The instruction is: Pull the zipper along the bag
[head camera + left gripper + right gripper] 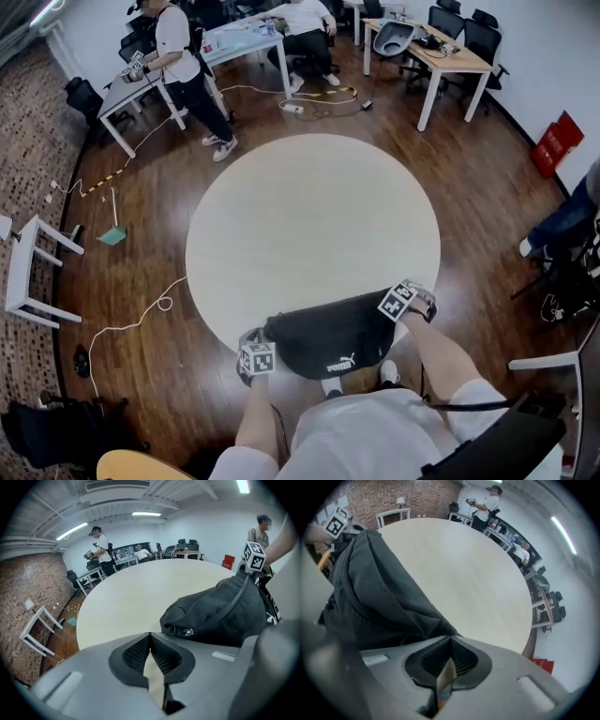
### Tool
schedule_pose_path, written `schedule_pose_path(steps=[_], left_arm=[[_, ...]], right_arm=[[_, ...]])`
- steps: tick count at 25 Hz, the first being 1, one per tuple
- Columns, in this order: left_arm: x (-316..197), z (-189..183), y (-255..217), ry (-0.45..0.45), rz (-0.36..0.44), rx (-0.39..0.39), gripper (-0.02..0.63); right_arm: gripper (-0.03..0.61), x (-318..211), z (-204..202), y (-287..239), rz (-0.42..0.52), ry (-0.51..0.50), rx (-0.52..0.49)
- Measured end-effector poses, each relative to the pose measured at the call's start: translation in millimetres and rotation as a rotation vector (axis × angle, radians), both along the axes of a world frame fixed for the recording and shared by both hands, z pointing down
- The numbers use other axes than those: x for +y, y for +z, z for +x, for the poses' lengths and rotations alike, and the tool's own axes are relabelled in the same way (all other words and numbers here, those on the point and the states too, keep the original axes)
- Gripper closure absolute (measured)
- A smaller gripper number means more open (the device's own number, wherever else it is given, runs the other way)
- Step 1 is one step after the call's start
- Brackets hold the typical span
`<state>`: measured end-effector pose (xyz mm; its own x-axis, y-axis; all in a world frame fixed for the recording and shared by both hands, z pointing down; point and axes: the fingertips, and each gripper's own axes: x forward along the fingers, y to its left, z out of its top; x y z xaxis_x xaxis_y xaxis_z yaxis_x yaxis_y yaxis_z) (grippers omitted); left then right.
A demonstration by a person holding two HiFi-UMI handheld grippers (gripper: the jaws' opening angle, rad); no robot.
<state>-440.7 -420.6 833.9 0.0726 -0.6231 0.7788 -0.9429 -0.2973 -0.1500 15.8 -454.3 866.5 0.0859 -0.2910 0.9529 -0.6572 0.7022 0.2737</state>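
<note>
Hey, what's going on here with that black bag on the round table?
A person at the near edge of the round table holds a gripper at each end of the black bag lying there. The left gripper has its jaws together on nothing, with the zipper pull just beyond and to the right of them. The right gripper is shut too, beside the bag's other end, with nothing visibly held. The zipper is not yet gripped.
</note>
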Motion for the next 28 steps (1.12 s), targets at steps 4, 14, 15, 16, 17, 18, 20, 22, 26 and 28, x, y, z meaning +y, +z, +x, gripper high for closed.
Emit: schedule_pose_path(steps=[4, 14, 15, 16, 17, 18, 20, 22, 26, 28], left_arm=[[1.1, 15.1, -18.2, -0.035, 0.01, -0.037, 0.589], [35.4, 17.0, -74.0, -0.086, 0.151, 0.152, 0.353], [42.4, 18.1, -82.4, -0.097, 0.172, 0.174, 0.357], [48.2, 20.6, -91.2, -0.108, 0.194, 0.194, 0.362], [53.0, 23.5, -99.5, -0.116, 0.217, 0.207, 0.362], [58.1, 25.7, -106.9, -0.123, 0.239, 0.209, 0.36], [72.9, 29.4, -118.7, -0.139, 0.277, 0.195, 0.359], [91.1, 43.0, -132.7, -0.155, 0.324, 0.208, 0.371], [137.7, 105.3, -179.8, -0.124, 0.477, 0.216, 0.448], [168.9, 148.2, -203.4, -0.108, 0.542, 0.205, 0.532]], right_arm=[[0.591, -8.2, 11.1, -17.9, 0.171, 0.057, -0.019], [0.588, 14.8, 22.5, -126.8, 0.608, 0.372, -0.356], [0.588, 20.7, 23.6, -141.2, 0.642, 0.386, -0.377], [0.589, 25.7, 23.3, -156.3, 0.676, 0.393, -0.402], [0.588, 30.4, 21.3, -171.7, 0.707, 0.394, -0.432], [0.588, 35.9, 17.9, -185.6, 0.733, 0.388, -0.463], [0.588, 51.1, 9.5, -204.3, 0.769, 0.361, -0.527], [0.588, 68.8, 0.4, -212.7, 0.785, 0.286, -0.579], [0.589, 123.8, -8.7, -221.0, 0.779, 0.113, -0.673], [0.589, 165.9, -0.3, -230.5, 0.791, 0.069, -0.743]])
